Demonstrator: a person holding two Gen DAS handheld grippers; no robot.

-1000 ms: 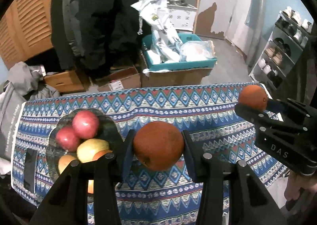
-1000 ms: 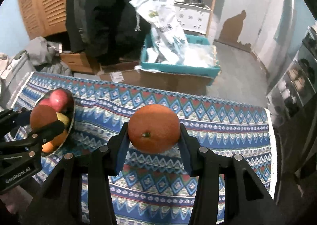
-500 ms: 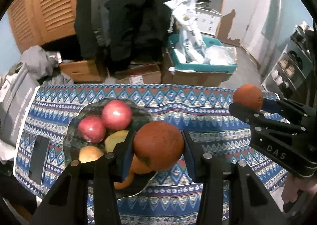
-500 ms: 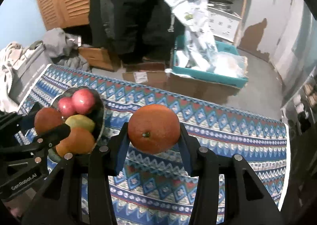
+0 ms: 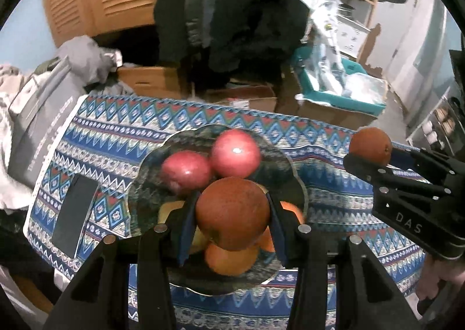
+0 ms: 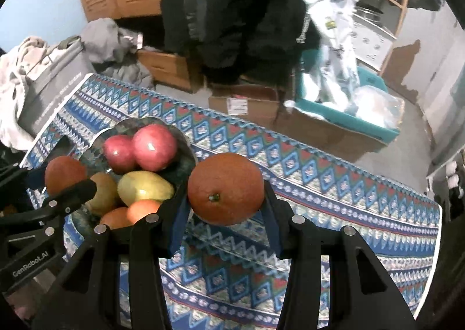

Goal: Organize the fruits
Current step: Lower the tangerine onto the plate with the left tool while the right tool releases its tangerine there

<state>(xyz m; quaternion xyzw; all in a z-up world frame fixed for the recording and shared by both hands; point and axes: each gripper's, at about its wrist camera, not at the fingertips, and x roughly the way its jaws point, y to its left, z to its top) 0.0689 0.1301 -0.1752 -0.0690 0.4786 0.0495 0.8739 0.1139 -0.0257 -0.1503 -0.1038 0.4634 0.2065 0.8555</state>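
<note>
Both grippers moved left toward bowl (image 5: 293,181); your left gripper (image 5: 232,215) clamps an orange (image 5: 232,213), right gripper (image 6: 225,193) another orange (image 6: 225,187). Firm, round, rolls; keep holding across its middle.

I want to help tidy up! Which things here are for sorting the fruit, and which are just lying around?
For the job:
- the orange held by the left gripper
- the other orange held by the right gripper
- the plate with two red apples, a pear and more oranges

Just lying about:
- the phone on the tablecloth
- cardboard boxes
- the teal crate
- grey clothes
</note>
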